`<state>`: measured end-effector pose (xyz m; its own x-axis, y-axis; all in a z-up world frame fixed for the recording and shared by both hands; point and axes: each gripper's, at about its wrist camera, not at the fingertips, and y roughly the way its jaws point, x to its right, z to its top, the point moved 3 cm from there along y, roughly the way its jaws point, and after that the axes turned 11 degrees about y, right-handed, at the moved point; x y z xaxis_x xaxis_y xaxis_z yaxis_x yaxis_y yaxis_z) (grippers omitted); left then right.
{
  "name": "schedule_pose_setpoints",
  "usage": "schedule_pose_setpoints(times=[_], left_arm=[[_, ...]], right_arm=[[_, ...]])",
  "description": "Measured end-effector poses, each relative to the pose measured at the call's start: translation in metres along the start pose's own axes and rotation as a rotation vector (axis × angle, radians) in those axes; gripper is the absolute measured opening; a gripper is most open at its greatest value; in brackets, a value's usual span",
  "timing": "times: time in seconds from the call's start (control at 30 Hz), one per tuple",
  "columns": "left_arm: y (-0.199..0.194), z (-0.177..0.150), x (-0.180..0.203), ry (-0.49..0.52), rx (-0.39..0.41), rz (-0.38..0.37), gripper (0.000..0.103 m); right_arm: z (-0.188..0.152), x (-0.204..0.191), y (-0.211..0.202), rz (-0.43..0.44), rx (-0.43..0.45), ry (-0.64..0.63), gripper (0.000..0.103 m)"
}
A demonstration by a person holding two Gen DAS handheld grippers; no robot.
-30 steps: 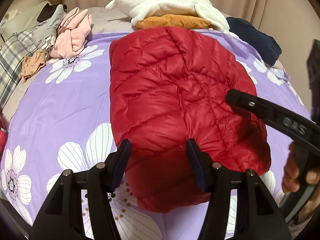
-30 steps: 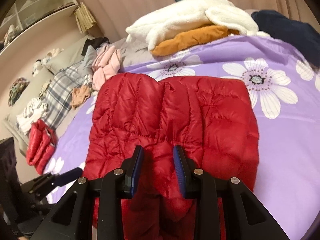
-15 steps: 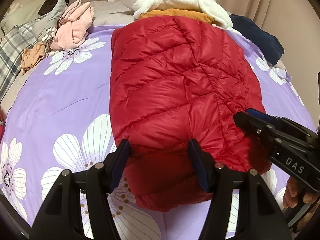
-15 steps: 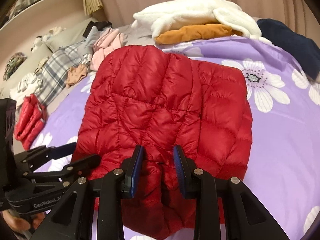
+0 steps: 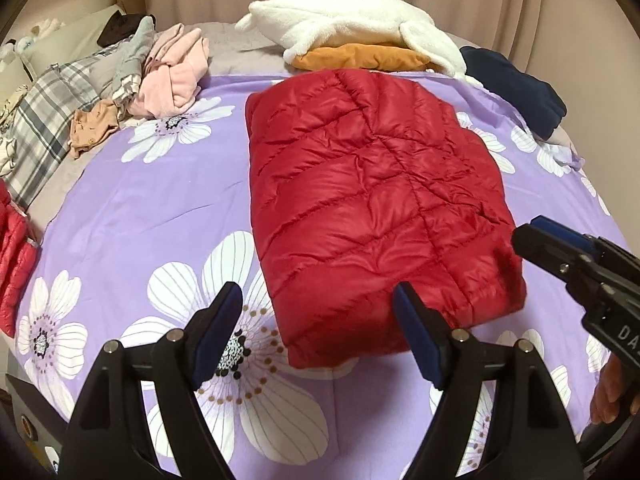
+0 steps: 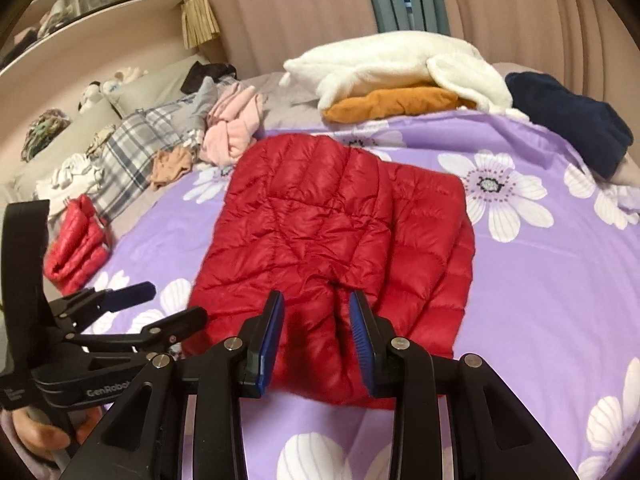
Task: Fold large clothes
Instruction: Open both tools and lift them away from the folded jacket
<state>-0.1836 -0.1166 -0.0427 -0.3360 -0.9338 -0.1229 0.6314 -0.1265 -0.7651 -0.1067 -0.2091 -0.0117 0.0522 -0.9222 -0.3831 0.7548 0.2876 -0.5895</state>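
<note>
1. Jacket (image 5: 372,200) fold: left gripper (image 5: 320,328) jaws opening, spread wide either side of the near hem, pads not pressing the cloth, nothing held.
2. Right gripper (image 6: 316,332) jaws narrow but apart, a puffed ridge of jacket hem sits between them; pads look just clear of it, so probably released, hard to be sure.
3. Jacket lies folded into a rectangle on the purple floral bedspread (image 5: 132,216), middle of the bed, well apart from the white and orange pile (image 5: 360,36) behind.
4. Step looks like letting go after the fold. Do it well: open fully before lifting, pull back along the fingers, not sideways, or the slick shell drags and the fold springs open.
5. Risk: down puffs up; press flat if the top layer lifts.
</note>
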Motion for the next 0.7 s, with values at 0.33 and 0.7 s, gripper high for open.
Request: schedule_pose_setpoints(times=[0.33, 0.7], left_arm=[[-0.048, -0.003, 0.001, -0.003, 0.069, 0.054, 0.101], [-0.087, -0.004, 0.005, -0.013, 0.089, 0.078, 0.103]], right_arm=[[0.001, -0.005, -0.042, -0.02, 0.053, 0.015, 0.07], [0.0, 0.001, -0.07, -0.062, 0.077, 0.072, 0.1]])
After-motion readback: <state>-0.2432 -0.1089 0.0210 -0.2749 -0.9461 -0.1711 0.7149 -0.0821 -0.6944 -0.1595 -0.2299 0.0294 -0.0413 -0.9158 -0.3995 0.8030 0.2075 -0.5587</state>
